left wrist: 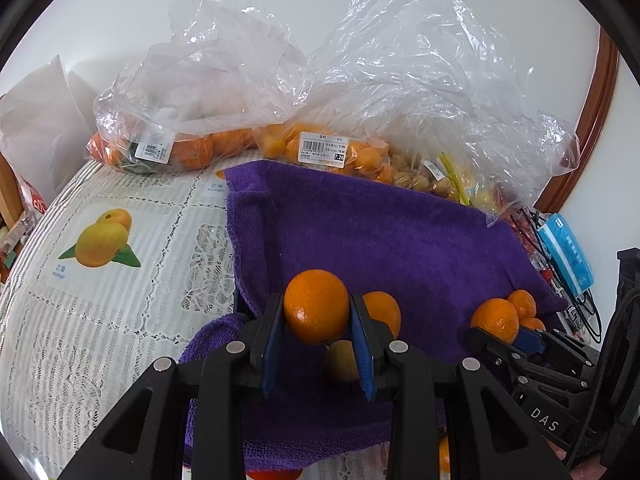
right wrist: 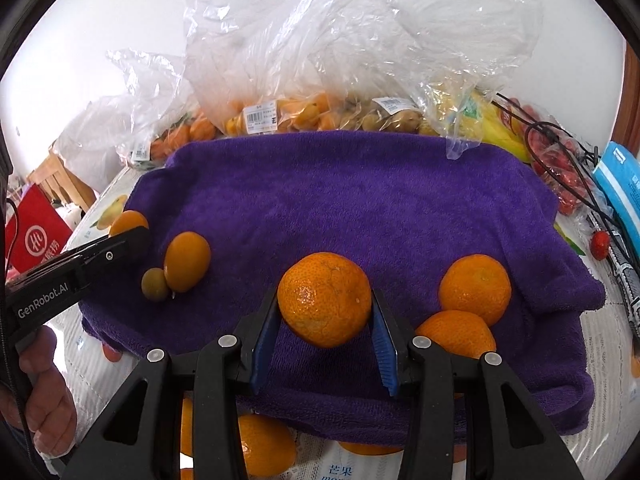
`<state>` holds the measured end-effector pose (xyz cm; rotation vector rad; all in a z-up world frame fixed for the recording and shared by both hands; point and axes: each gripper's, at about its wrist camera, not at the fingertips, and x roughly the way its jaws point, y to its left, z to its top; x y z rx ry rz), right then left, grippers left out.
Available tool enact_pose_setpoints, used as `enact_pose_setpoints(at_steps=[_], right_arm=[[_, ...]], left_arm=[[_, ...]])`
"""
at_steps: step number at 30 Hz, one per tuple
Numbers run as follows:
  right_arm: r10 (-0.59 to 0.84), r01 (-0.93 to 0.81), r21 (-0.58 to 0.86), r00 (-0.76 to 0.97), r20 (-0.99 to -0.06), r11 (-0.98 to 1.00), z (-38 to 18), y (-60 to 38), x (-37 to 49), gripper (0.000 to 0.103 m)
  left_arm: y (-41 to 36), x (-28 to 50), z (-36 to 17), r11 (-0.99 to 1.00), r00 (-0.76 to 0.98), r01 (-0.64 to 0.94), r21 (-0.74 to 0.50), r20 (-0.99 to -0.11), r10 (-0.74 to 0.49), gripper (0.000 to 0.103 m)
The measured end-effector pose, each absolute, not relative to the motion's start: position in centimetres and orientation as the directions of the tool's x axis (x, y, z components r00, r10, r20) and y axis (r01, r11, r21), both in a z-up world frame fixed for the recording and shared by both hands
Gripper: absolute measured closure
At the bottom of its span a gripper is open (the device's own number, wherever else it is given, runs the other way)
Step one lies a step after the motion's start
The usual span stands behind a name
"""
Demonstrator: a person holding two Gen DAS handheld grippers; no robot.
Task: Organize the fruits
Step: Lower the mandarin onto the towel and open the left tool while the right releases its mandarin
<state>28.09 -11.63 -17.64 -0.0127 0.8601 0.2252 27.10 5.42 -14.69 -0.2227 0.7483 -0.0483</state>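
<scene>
Both grippers are loaded here! The left gripper [left wrist: 316, 320] has its jaws nearly closed, clamped on a smooth orange [left wrist: 316, 306] that sits squarely between the blue pads [left wrist: 271, 344], pressed on both sides and lifted above the purple towel [left wrist: 380, 240]. Just behind and below it, two more fruits lie on the towel: an oblong orange one [right wrist: 187, 261] and a small greenish-brown one [right wrist: 155, 284], touching each other. Over on the right, the right gripper [right wrist: 325, 320] has its jaws a little wider, gripping a mandarin [right wrist: 325, 305] with dimpled skin, again dead centre between the pads and clear of the cloth. Just beside its right jaw, two more mandarins [right wrist: 475, 288] rest against each other near the towel's right edge. The towel is spread over a lace-covered tabletop [left wrist: 100, 320] printed with fruit pictures. Along the far edge stand clear plastic bags [left wrist: 240, 80] holding orange fruit, with price labels facing us, and a pile of small pale brown fruit next to them. A hand [right wrist: 44, 392] shows at lower left in the right wrist view, holding the left gripper's handle. More oranges [right wrist: 264, 448] lie on the tabletop in front of the towel's near edge.
</scene>
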Motion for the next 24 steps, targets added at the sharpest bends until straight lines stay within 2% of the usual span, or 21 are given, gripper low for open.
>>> enact_pose_setpoints(at_steps=[11, 17, 24], right_arm=[[0.184, -0.215, 0.06, 0.619, -0.764, 0.975, -17.7, -11.3, 28.1, 0.059], [0.197, -0.219, 0.07, 0.636, -0.746, 0.973, -17.1, -11.3, 27.7, 0.051], [0.208, -0.204, 0.094, 0.662, -0.72, 0.974, -16.2, -11.9, 27.4, 0.05]], left_arm=[[5.2, 27.2, -14.9, 0.978, 0.722, -0.038, -0.206, -0.683, -0.116, 0.073], [5.1, 27.4, -15.1, 0.979, 0.715, -0.036, -0.199, -0.69, -0.114, 0.073], [4.9, 27.4, -15.2, 0.981, 0.709, -0.035, -0.19, -0.697, -0.11, 0.073]])
